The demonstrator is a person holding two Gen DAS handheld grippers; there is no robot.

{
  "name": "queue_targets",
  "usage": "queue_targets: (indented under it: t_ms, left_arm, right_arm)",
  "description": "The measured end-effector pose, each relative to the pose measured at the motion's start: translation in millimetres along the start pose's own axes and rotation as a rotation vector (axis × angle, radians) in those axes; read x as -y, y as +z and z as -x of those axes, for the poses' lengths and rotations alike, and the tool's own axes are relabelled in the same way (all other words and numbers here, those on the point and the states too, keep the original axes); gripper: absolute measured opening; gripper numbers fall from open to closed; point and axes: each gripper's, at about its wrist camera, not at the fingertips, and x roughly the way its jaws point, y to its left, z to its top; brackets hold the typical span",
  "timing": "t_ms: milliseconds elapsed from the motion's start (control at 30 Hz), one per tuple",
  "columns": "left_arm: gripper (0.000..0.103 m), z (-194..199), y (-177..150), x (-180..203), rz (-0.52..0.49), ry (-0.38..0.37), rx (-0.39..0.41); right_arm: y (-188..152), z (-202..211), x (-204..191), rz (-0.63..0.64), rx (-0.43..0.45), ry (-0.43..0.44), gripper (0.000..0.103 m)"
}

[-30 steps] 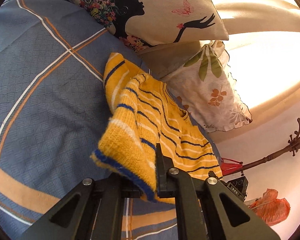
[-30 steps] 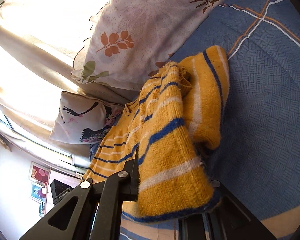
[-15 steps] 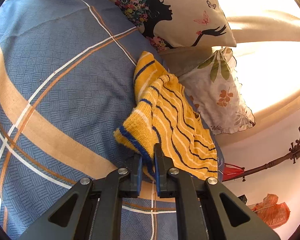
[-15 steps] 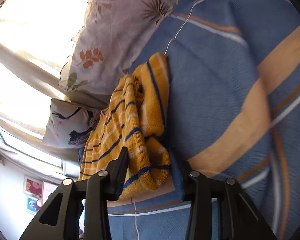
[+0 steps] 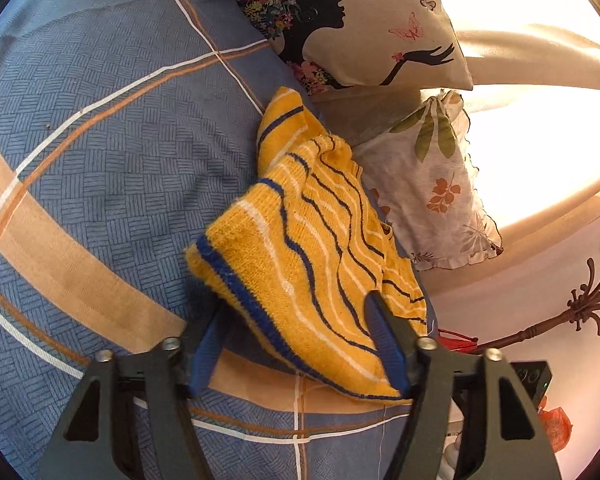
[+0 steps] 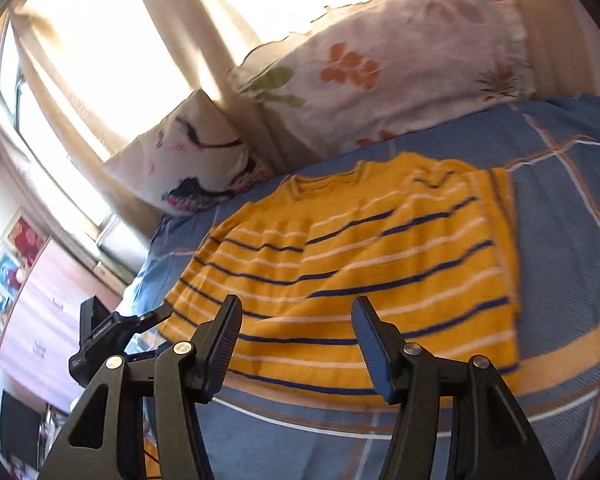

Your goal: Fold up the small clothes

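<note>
Both grippers' jaws newly spread, one yellow sweater released; two pillows.

Your left wrist camera sits low and close over the bed, facing along its fingers toward the pillows by the bright window. Your right wrist camera also rides low, just off the bed, facing the same pillows from another side. Both views share the yellow striped sweater, the silhouette pillow and the leaf-print pillow.
</note>
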Motion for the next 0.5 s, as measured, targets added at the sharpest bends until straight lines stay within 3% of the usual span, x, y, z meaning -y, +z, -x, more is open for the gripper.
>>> queue_targets:
  t_ms: [33,67,200,300,500]
  left_arm:
    - [0.019,-2,-1,-2,-0.004,-0.021,-0.012]
    - [0.007,-3,-2,-5,0.005,-0.033,-0.019]
    - [0.007,-7,-7,-15,0.036,-0.044,-0.001]
    - [0.007,-11,-10,-19,0.035,-0.042,0.006]
    - [0.007,-11,-14,-21,0.018,-0.053,0.023]
  right_arm:
    - [4,-16,-15,0.043,-0.038,0.016,0.062]
    - [8,-32,-30,0.085,-0.074,0.024,0.062]
    - [34,-106,-88,0.223,-0.211,0.045,0.062]
    - [53,-167,-118,0.247,-0.347,0.065,0.062]
    - [62,-270,-150,0.297,-0.489,-0.121,0.062]
